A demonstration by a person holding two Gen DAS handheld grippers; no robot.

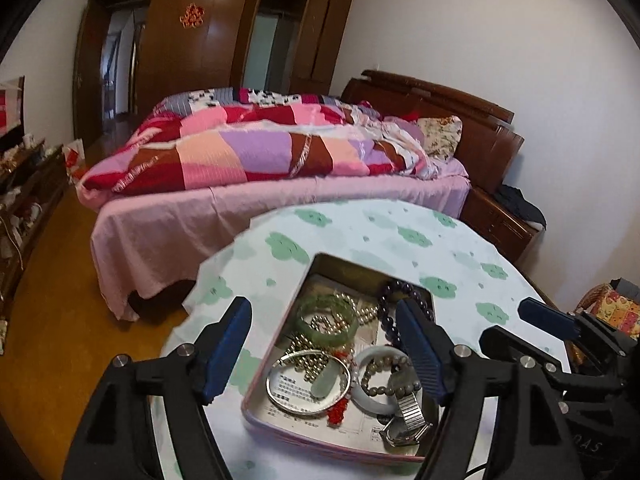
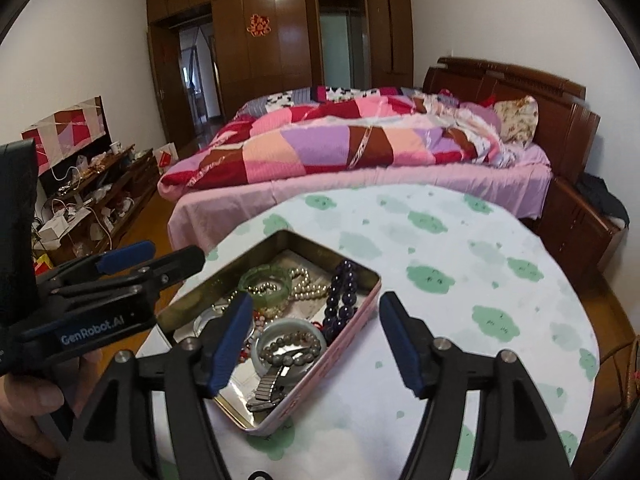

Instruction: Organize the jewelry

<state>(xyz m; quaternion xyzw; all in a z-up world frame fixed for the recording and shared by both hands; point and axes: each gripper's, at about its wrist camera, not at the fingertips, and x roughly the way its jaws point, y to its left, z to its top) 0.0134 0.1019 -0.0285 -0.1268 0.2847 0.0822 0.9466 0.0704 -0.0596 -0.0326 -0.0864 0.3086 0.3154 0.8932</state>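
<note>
In the left wrist view, the round table (image 1: pixel 400 236) with its white cloth of green clouds ends just before the bed (image 1: pixel 256 200), and a strip of wooden floor (image 1: pixel 52 320) stays free on the left. The far half of the cloth is bare. The open tin box (image 1: pixel 276 364) lies near the front of the table, filled with jewelry: a green bangle (image 1: pixel 326 316), a silver bangle (image 1: pixel 308 384), a dark bead bracelet (image 1: pixel 394 300) and a metal watch (image 1: pixel 408 420). The left gripper (image 1: pixel 324 356) stands wide apart above the box and holds nothing; its fingers frame the box from both sides. The right gripper (image 1: pixel 548 320) shows at the right edge.

In the right wrist view, the tin box (image 2: pixel 352 320) sits left of the middle, and much bare cloth (image 2: pixel 480 300) stretches to the right up to the table edge. The right gripper (image 2: pixel 316 344) is spread and empty, its left finger over the box, its right finger over the cloth beside it. The left gripper (image 2: pixel 124 256) reaches in from the left, near the corner of the box, and a hand (image 2: pixel 36 400) holds it.
</note>
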